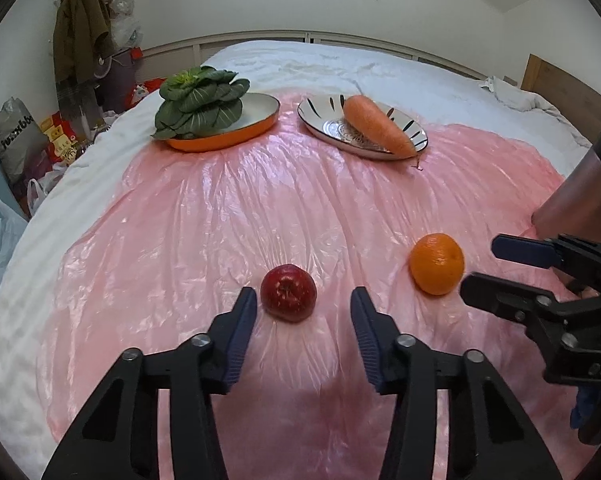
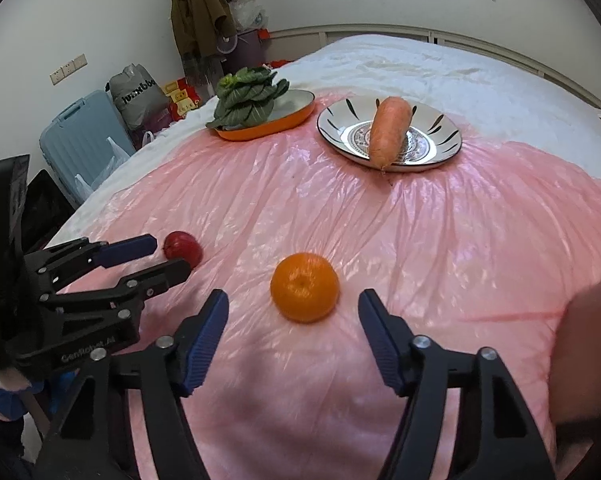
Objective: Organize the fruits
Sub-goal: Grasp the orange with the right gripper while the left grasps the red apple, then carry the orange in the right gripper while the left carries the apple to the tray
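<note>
A red apple (image 1: 288, 293) lies on the pink plastic sheet (image 1: 260, 208), just ahead of my open left gripper (image 1: 303, 300), between its fingertips but not touched. An orange (image 1: 436, 263) lies to its right. In the right wrist view the orange (image 2: 304, 287) sits just ahead of my open right gripper (image 2: 293, 305). The apple (image 2: 183, 249) shows at the left there, beside the left gripper (image 2: 164, 256). The right gripper (image 1: 484, 264) shows at the right edge of the left wrist view. Both grippers are empty.
At the back, an orange oval dish (image 1: 256, 124) holds a leafy green vegetable (image 1: 198, 104), and a patterned plate (image 1: 324, 120) holds a carrot (image 1: 376, 124). The sheet covers a white bed (image 1: 340, 60). Bags, a suitcase (image 2: 80, 140) and a coat stand sit left of the bed.
</note>
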Tool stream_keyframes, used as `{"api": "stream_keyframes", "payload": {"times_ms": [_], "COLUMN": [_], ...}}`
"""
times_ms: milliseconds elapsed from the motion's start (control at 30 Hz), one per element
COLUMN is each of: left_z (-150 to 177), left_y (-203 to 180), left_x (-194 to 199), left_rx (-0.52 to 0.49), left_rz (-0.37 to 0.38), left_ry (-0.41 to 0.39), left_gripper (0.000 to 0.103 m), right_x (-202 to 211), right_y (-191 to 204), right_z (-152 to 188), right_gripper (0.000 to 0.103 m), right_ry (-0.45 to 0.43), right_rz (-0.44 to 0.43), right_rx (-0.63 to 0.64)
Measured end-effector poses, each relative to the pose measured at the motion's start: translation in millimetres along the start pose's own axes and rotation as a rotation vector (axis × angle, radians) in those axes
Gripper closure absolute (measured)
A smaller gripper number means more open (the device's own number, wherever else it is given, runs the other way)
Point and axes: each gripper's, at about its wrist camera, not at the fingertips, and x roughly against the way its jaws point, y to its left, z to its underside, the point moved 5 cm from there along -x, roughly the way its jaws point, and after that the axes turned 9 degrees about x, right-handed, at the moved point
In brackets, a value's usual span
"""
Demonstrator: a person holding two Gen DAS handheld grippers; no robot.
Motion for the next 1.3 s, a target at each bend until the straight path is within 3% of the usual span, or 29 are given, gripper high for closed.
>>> {"api": "stream_keyframes", "payload": {"times_ms": [167,267,533,967,1300], "left_z": [-1.0,-1.6,2.0,-5.9,-12.3], "left_y": [2.4,5.3,9.5,24.1,37.3], "left_x": [-10.3,-16.0,-27.9,-12.5,11.6], "left_rx": [0.000,0.004,0.000,0.087,0.140], "left_rz": [0.001,0.004,-0.004,0.080,0.095], "left_ry": [0.010,0.023,0.039,0.011,-0.021], "left_gripper": [0.067,0.072,0.075,0.075,0.075], "right_x": [-18.3,-28.5,-47.2,-37.6,-9.9], "right_y": [-4.9,-5.5,-5.2,-24.5,-27.4], "right_z": [-7.4,-7.5,-0.1,0.0,-5.6], "right_gripper": [0.000,0.007,0.029,0.031,0.031], "right_ry": [0.015,0.038,0.083,0.029,-0.007], "right_rz": [-0.011,-0.009,-0.017,-0.116,-0.089], "right_rx": [-0.006,-0.004,-0.013,-0.143,-0.158]}}
